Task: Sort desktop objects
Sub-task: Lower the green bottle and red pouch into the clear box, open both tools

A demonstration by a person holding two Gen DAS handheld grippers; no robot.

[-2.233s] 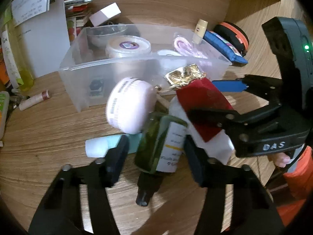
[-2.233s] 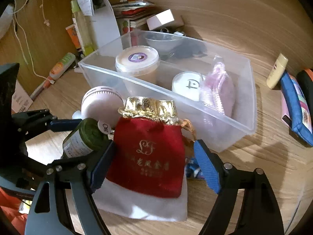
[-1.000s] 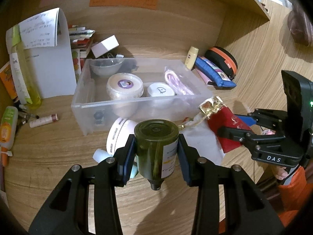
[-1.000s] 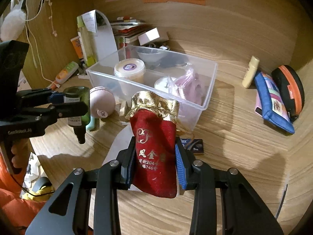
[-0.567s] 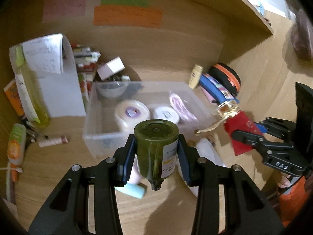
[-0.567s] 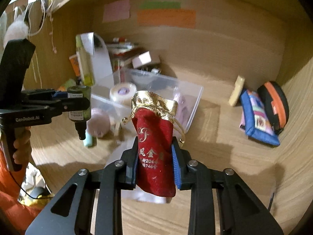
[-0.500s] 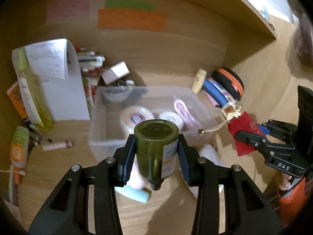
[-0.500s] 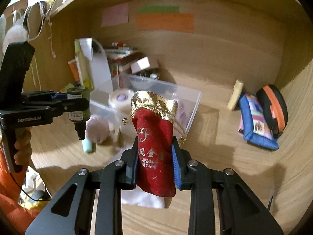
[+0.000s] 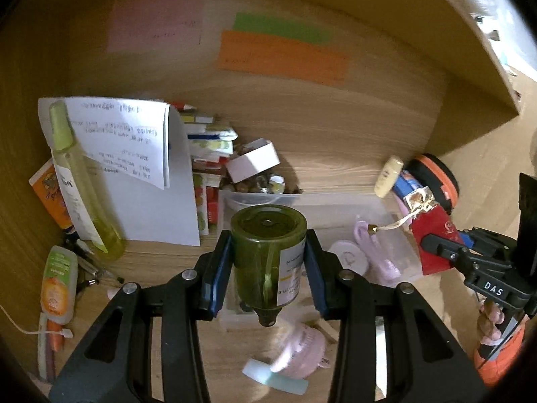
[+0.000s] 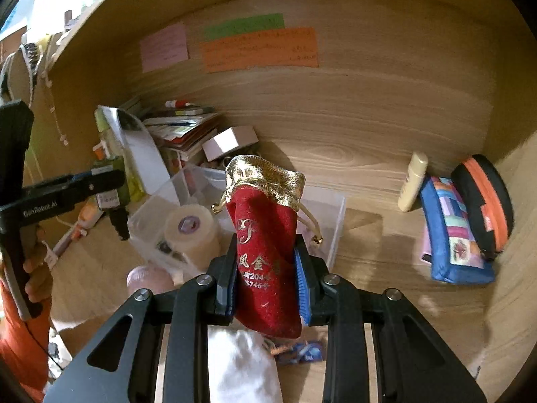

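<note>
In the left wrist view, a tall yellow-green spray bottle (image 9: 82, 184) leans against a curled sheet of printed paper (image 9: 134, 168) at the left; below it, at the lower left edge, lies an orange-and-green tube (image 9: 57, 283); in the middle of the frame the left gripper (image 9: 268, 275) is clamped on a dark green bottle (image 9: 268, 255), its flat base toward the top of the frame and its black cap pointing down; directly behind the bottle sits a clear plastic box (image 9: 339, 201) holding a round white lid (image 9: 347, 258) and a pink item I cannot make out; a blurred pink jar (image 9: 298, 349) lies on the wooden desk (image 9: 141, 342) below the bottle; at the right edge the right gripper (image 9: 436, 248) appears side-on, gripping a red pouch (image 9: 433, 231) with a gold top.

In the right wrist view, the left gripper (image 10: 110, 184) enters from the left edge with the green bottle (image 10: 112, 189) between its fingers; the clear box (image 10: 330, 208) lies centre-left, a cream tub (image 10: 191, 235) inside it; in the centre the right gripper (image 10: 266, 278) is closed narrowly on the red pouch (image 10: 265, 258), which stands upright above the box's near edge, gold cords hanging to its right; a white cloth bag (image 10: 241, 366) lies on the desk at the bottom centre; at the right a cream tube (image 10: 412, 181), a blue pencil case (image 10: 453, 231) and a black-and-orange case (image 10: 483, 201) rest against the back wall.
</note>
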